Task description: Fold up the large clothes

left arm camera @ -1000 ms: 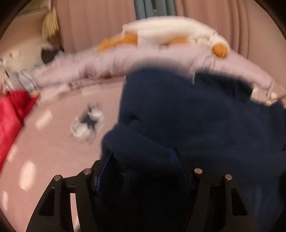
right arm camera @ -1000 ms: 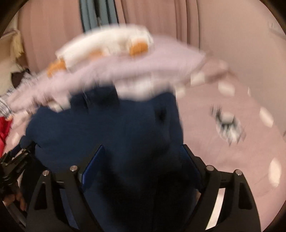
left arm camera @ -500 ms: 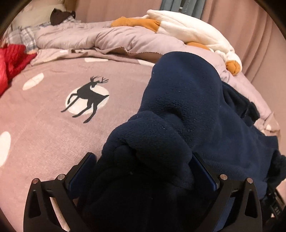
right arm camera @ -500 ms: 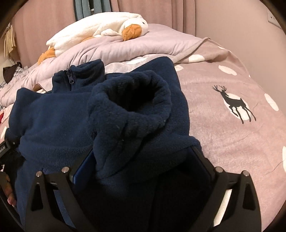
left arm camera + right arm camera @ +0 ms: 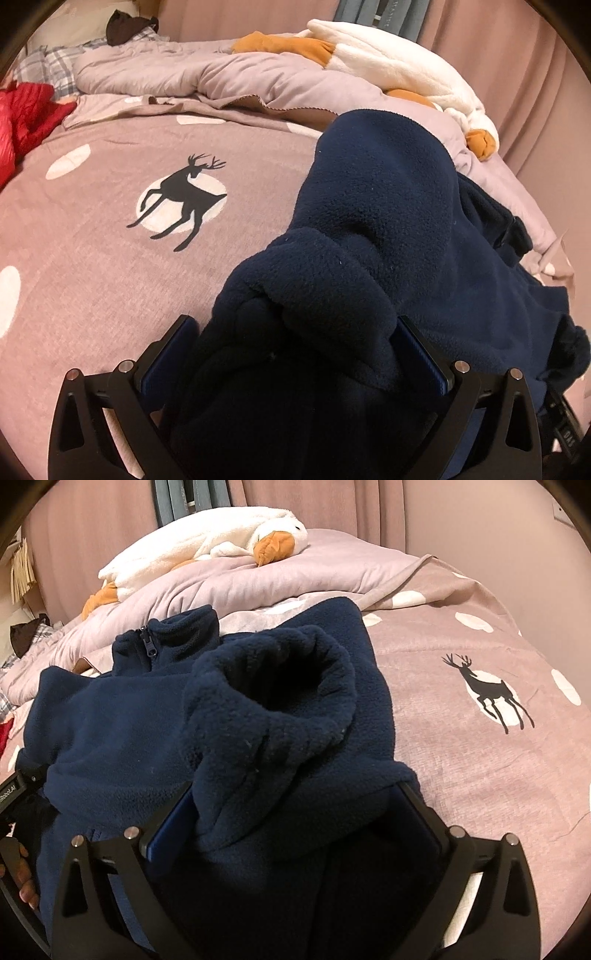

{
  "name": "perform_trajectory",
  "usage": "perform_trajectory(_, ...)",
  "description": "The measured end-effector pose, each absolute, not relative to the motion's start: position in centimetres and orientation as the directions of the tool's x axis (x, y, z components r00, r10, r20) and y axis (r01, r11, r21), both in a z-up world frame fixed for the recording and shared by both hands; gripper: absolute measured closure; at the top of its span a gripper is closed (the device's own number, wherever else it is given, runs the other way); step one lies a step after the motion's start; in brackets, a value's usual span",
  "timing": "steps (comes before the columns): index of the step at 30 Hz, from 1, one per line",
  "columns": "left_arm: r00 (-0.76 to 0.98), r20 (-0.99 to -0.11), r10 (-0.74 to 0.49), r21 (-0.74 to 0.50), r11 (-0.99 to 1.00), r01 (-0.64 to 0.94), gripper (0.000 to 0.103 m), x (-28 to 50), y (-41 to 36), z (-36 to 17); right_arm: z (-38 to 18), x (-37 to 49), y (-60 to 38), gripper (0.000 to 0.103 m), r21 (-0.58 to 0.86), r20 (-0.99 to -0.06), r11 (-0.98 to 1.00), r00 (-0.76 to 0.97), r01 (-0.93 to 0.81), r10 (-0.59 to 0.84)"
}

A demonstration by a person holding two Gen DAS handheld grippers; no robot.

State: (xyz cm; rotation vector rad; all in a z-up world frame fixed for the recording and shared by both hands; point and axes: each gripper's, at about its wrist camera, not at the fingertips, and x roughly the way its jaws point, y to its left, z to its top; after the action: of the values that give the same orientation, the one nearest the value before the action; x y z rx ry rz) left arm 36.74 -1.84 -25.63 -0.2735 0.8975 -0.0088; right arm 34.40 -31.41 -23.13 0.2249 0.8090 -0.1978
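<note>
Navy fleece jacket (image 5: 122,738) bunched between both spread-wide, just-opened grippers, left gripper (image 5: 295,354) and right gripper (image 5: 295,812), gripping nothing, collar end lying away across the bed (image 5: 480,775).

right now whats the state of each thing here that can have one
navy blue fleece jacket: bunched on the bed, zip closed at the collar
left gripper: jaws wide, just opened, fleece loose between them
right gripper: jaws wide, just been opening, sleeve cuff between them
white plush goose: lying on the lilac quilt
red garment: crumpled
</note>
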Motion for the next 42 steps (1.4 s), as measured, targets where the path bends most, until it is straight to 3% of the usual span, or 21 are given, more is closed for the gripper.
perform_trajectory(4, 0.625, -0.761, -0.171, -0.246, 0.969, -0.034, 0.0, 33.4, -1.5, -23.2, -21.8, 32.4, -31.5, 0.002, 0.187, -0.726, 0.958, 0.687, 0.219, -0.016)
perform_trajectory(6, 0.664, -0.73, -0.164, -0.219, 0.976, 0.001, 0.0, 30.2, -0.7, -21.1, -20.8, 29.5, -32.3, 0.002, 0.324, -0.709, 0.928, 0.697, 0.186, 0.108)
perform_trajectory(8, 0.73, -0.676, -0.1, -0.209, 0.976, -0.06, 0.0, 25.5, 1.6, -18.3, -20.0, 25.7, -33.4, 0.002, 0.444, -0.663, 0.876, 0.727, 0.188, 0.18)
perform_trajectory(10, 0.811, -0.571, -0.13, -0.312, 0.947, -0.068, 0.0, 20.9, 4.6, -16.3, -19.3, 19.6, -35.3, 0.0, 0.561, -0.591, 0.79, 0.788, 0.246, 0.174)
perform_trajectory(13, 0.812, -0.553, -0.188, -0.442, 0.892, -0.094, 0.0, 16.9, 8.3, -15.6, -20.2, 11.5, -37.3, 0.0, 0.658, -0.549, 0.682, 0.823, 0.319, 0.145)
perform_trajectory(15, 0.789, -0.568, -0.237, -0.502, 0.858, -0.104, 0.0, 15.0, 9.8, -16.4, -21.3, 7.2, -37.7, 0.0, 0.663, -0.562, 0.651, 0.82, 0.369, 0.108)
perform_trajectory(19, 0.786, -0.576, -0.222, -0.527, 0.836, -0.15, 0.0, 11.4, 10.6, -19.2, -22.9, 3.3, -37.7, 0.0, 0.632, -0.599, 0.65, 0.798, 0.423, 0.063)
perform_trajectory(25, 0.728, -0.614, -0.305, -0.596, 0.784, -0.174, 0.0, 8.4, 10.1, -24.5, -24.2, -0.1, -35.0, 0.0, 0.73, -0.5, 0.608, 0.851, 0.313, 0.161)
perform_trajectory(28, 0.759, -0.58, -0.294, -0.569, 0.814, -0.12, 0.0, 7.1, 8.8, -24.5, -24.5, -0.8, -33.0, 0.0, 0.746, -0.464, 0.607, 0.867, 0.274, 0.178)
perform_trajectory(31, 0.723, -0.554, -0.412, -0.65, 0.757, -0.067, 0.0, 7.1, 8.4, -24.7, -25.4, -0.5, -30.9, 0.0, 0.835, -0.366, 0.523, 0.882, 0.17, 0.297)
perform_trajectory(37, 0.639, -0.532, -0.555, -0.714, 0.7, 0.014, 0.0, 7.3, 6.1, -24.7, -25.2, 0.8, -28.9, 0.0, 0.861, -0.35, 0.484, 0.87, 0.154, 0.347)
perform_trajectory(42, 0.594, -0.461, -0.66, -0.808, 0.588, 0.026, 0.0, 7.1, 5.6, -24.8, -25.1, 1.3, -26.8, 0.0, 0.894, -0.316, 0.435, 0.839, 0.108, 0.442)
